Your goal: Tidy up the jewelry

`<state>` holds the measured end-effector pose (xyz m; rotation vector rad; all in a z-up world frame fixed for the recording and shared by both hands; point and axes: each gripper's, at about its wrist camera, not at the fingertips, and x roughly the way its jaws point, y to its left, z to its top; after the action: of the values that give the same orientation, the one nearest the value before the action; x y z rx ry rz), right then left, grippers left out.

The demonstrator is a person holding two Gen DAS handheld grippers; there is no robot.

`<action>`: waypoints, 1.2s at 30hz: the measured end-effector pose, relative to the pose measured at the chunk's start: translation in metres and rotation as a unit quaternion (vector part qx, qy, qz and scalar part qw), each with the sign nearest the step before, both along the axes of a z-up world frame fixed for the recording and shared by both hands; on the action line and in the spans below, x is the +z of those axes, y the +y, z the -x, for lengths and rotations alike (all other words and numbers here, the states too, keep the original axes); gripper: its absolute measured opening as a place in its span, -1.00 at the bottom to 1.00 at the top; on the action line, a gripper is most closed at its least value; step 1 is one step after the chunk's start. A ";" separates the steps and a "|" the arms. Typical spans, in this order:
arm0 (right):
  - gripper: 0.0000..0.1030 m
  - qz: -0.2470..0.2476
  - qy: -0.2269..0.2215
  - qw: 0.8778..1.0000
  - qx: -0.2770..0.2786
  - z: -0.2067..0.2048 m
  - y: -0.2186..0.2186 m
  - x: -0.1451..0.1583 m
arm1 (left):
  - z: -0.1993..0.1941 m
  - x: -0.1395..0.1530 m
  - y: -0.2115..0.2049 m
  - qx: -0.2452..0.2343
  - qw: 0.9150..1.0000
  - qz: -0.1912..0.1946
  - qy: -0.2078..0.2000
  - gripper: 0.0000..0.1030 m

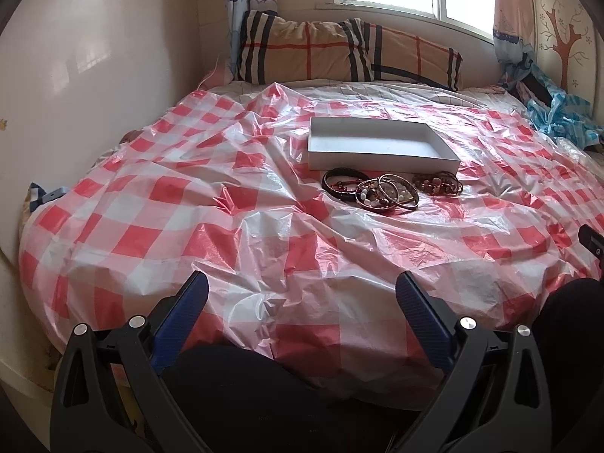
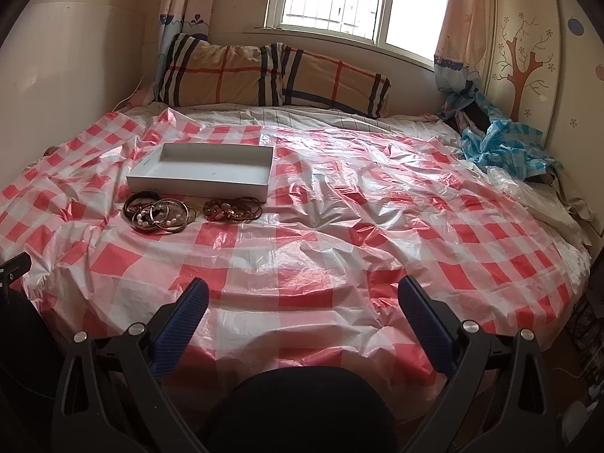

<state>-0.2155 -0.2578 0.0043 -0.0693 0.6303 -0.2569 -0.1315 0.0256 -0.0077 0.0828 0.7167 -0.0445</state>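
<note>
A shallow white box [image 1: 381,145] [image 2: 204,173] lies empty on the bed's red-and-white checked plastic sheet [image 1: 226,207] [image 2: 358,207]. Just in front of it sits a pile of bangles and bead bracelets [image 1: 372,190] [image 2: 160,215], with a second small heap of brown bead bracelets [image 1: 438,185] [image 2: 232,207] to its right. My left gripper [image 1: 302,294] hangs open near the bed's front edge, well short of the jewelry, nothing between its blue pads. My right gripper [image 2: 302,294] is open too, and the jewelry lies far to its upper left.
A plaid pillow [image 1: 339,51] [image 2: 271,75] lies at the head of the bed under the window. A crumpled blue plastic sheet [image 1: 562,117] [image 2: 502,143] sits at the back right. A pale wall [image 1: 94,94] runs along the left. A dark-clothed knee [image 2: 302,407] shows below.
</note>
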 end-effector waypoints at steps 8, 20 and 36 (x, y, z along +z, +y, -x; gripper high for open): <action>0.86 -0.003 -0.012 1.000 0.002 -0.005 -0.002 0.000 | 0.003 -0.005 0.006 -0.002 1.000 0.017 0.002 0.86; 0.86 -0.043 -0.009 0.999 0.004 -0.003 -0.010 0.003 | 0.007 -0.011 -0.002 -0.008 1.000 0.003 0.003 0.86; 0.86 -0.034 -0.024 0.999 0.004 -0.001 -0.012 0.003 | 0.009 -0.012 -0.005 -0.008 1.000 0.002 0.004 0.86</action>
<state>-0.2150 -0.2695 0.0069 -0.0007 0.5913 -0.2290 -0.1401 0.0201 -0.0200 0.0838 0.7238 -0.0613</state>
